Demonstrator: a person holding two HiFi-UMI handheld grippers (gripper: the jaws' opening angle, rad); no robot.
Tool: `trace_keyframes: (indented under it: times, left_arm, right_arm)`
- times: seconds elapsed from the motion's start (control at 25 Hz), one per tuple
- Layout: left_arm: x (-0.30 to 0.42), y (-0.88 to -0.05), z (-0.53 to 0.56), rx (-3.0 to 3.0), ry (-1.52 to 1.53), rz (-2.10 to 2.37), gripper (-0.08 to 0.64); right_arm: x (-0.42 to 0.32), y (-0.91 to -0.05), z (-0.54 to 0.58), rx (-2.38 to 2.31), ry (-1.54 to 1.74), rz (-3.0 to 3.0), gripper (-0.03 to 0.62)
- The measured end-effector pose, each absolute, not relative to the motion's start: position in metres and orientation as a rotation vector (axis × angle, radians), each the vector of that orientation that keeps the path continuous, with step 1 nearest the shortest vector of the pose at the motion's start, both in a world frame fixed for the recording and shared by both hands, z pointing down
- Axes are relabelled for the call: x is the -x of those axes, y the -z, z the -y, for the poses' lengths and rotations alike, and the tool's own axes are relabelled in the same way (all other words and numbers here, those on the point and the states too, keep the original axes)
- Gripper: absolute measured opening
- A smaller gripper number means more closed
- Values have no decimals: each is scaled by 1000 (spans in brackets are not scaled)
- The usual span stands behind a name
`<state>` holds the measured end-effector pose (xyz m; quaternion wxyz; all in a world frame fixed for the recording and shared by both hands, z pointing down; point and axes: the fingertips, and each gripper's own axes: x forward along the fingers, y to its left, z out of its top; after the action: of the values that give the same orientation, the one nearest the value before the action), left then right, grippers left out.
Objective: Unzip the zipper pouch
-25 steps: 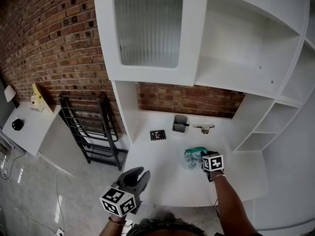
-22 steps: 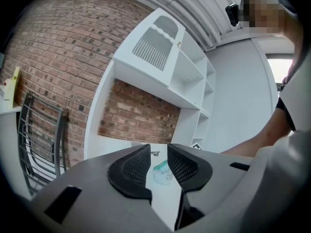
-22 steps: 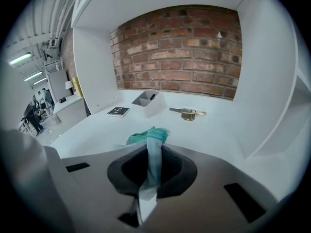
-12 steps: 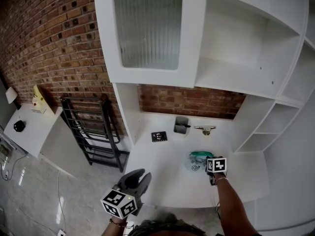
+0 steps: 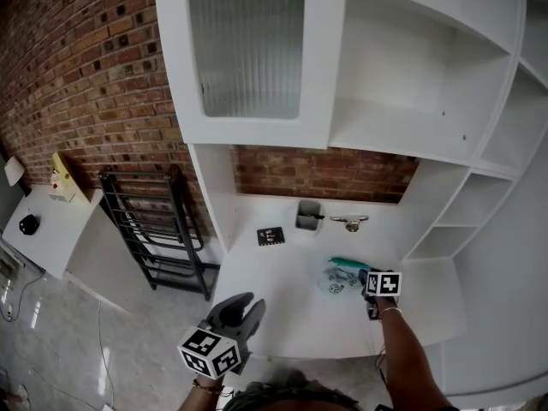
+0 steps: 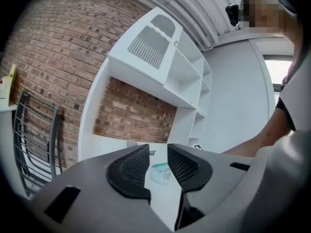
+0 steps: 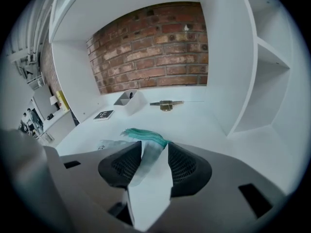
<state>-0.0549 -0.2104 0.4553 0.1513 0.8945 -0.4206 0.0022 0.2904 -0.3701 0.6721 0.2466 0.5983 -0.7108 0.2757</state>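
Teal-topped clear zipper pouch [image 5: 341, 274] on white desk [image 5: 282, 311], right gripper [image 5: 365, 281] at its end.
Pouch lies flat, right of desk centre. The right gripper's 2 jaws have just been opening; they stand apart with the pouch's end between them, pads not pressing it. Off the desk's front-left edge hangs left gripper [image 5: 242, 305], pointing over the desk, its 2 jaws a narrow gap apart, nothing between them. At desk's back sits grey box [image 5: 310, 216].
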Motion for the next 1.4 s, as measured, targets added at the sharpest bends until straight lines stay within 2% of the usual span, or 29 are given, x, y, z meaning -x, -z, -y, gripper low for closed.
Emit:
trace_keyframes:
  times: [0.52,0.64,0.8,1.4]
  left_arm:
    - [31,-454,206,-2603,3,1137,101]
    - [29,-447,209,-2619,20,1159,101]
    - [23,-443,216,-2637,3,1191,101]
    - [22,-430,224,-2720,-66,1339,83]
  right_arm:
    - [-307,-610,354,-1781,-628,2046,171]
    - [-303,-586,346,-1817,-557,2089,75]
    - [-297,-552,333,-1868,-473,2146,0]
    - [-254,-438,247,-2096,-190,2328,0]
